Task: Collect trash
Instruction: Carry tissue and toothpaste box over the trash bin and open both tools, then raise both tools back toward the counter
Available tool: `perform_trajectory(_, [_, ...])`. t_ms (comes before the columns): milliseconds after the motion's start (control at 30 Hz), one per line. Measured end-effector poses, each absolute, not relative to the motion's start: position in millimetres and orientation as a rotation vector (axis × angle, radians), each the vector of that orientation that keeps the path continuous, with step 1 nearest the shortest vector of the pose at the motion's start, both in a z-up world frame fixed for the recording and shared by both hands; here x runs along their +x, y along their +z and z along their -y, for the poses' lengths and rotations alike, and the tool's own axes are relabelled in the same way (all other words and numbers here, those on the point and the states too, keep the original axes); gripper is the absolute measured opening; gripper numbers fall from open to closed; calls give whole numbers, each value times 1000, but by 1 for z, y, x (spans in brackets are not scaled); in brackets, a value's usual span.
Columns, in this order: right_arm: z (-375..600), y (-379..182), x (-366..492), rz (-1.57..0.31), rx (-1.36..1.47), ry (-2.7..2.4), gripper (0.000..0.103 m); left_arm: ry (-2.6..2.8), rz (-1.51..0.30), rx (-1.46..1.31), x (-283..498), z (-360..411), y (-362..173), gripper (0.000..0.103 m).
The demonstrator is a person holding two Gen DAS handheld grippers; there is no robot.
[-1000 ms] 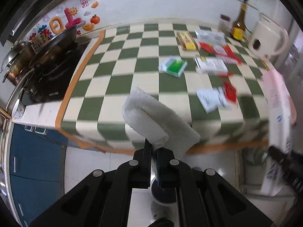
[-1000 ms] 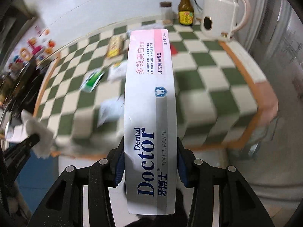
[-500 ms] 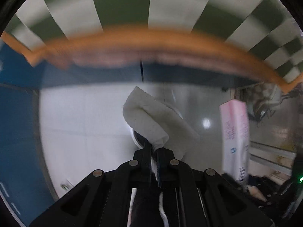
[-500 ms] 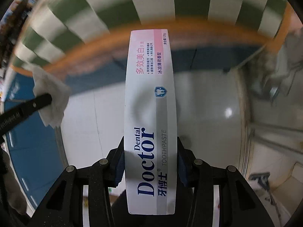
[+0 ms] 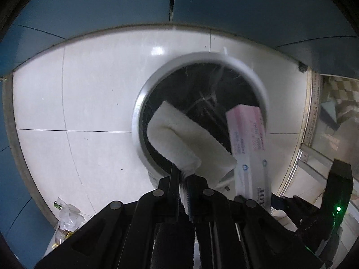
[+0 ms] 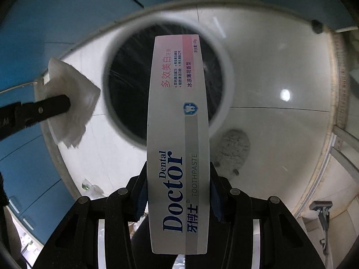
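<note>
We are pinching a folded tissue [image 5: 186,143] in our left gripper [image 5: 182,174], clamping a toothpaste box [image 6: 178,139] in our right gripper [image 6: 178,192], both hovering over the bin [image 5: 143,103].

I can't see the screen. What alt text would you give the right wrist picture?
A long white and pink toothpaste box, clamped in the right tool, points down over a round trash bin with a black liner on a white tiled floor. At left, the left tool grips a folded white tissue beside the bin.
</note>
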State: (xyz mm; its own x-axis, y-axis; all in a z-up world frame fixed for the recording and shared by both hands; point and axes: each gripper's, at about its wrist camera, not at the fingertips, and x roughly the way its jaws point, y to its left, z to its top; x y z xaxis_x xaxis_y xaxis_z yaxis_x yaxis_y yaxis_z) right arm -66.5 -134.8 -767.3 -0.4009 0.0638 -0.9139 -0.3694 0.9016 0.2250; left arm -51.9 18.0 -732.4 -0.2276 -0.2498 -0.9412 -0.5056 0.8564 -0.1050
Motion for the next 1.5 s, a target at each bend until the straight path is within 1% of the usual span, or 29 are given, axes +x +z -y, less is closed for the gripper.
perform_trajectory(67, [128, -790, -68, -1953, -242, 493, 48, 266, -1818, -556, -52, -18, -736, 8])
perform_trajectory(133, [121, -799, -69, -1957, -256, 505, 49, 288, -1810, -560, -59, -25, -737, 8])
perform_trajectory(167, [118, -802, -70, -1957, -268, 505, 51, 300, -1807, -564, -62, -28, -735, 15])
perform_trajectory(200, [116, -803, -70, -1956, -270, 502, 54, 313, -1800, -564, -64, -29, -732, 33])
perform_trajectory(233, [114, -803, -68, -1954, -270, 494, 66, 324, -1785, -564, -66, -33, -728, 47])
perform_trajectory(267, [114, -802, -68, -1947, -272, 479, 77, 336, -1765, -564, -69, -36, -723, 79])
perform_trajectory(300, [115, -798, -67, -1934, -269, 466, 79, 353, -1740, -551, -73, -40, -718, 99])
perform_trajectory(333, [115, -795, -67, -1928, -263, 455, 81, 361, -1729, -539, -76, -39, -714, 101])
perform_trajectory(367, [120, -792, -66, -1920, -258, 440, 90, 373, -1720, -520, -78, -40, -705, 101])
perform_trajectory(433, [123, -777, -63, -1885, -266, 410, 102, 398, -1707, -472, -80, -43, -698, 101])
perform_trajectory(467, [124, -771, -61, -1862, -274, 397, 103, 409, -1698, -443, -83, -43, -688, 101])
perform_trajectory(700, [146, -724, -49, -1750, -280, 344, 103, 441, -1642, -371, -98, -40, -627, 101])
perform_trajectory(867, [154, -663, -54, -1700, -276, 348, 103, 465, -1604, -358, -104, -25, -581, 101])
perform_trajectory(1233, [174, -483, -72, -1580, -259, 375, 103, 447, -1534, -353, -131, -5, -443, 101])
perform_trajectory(1500, [179, -359, -89, -1538, -244, 400, 103, 439, -1482, -358, -150, -2, -347, 101])
